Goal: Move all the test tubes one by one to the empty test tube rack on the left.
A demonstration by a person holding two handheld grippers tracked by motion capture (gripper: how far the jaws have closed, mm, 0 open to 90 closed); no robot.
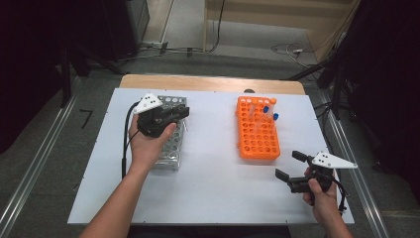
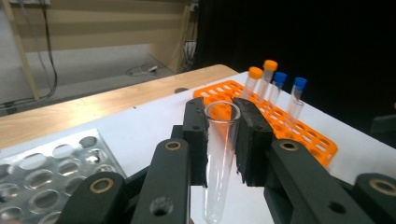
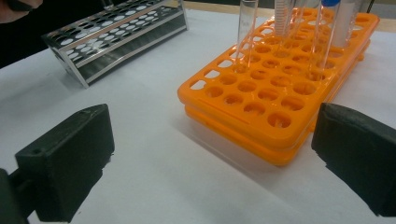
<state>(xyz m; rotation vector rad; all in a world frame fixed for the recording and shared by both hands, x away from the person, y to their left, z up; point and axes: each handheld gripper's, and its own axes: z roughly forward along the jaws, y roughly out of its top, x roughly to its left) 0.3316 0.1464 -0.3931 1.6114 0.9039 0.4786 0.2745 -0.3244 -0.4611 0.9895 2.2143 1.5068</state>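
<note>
Clear test tube [image 2: 219, 154] clamped in left gripper [image 2: 223, 140], uncapped, held above the metal rack [image 1: 171, 136].

Orange rack [image 1: 257, 131], w/ capped tubes [image 2: 275, 86] at its far end, is seen well right of the metal rack; right gripper [image 1: 290, 166] is held w/ jaws wide apart, nothing btwn them, near orange rack's front corner.

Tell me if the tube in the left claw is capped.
Uncapped: the tube between the left claw pads shows an open rim.
</note>
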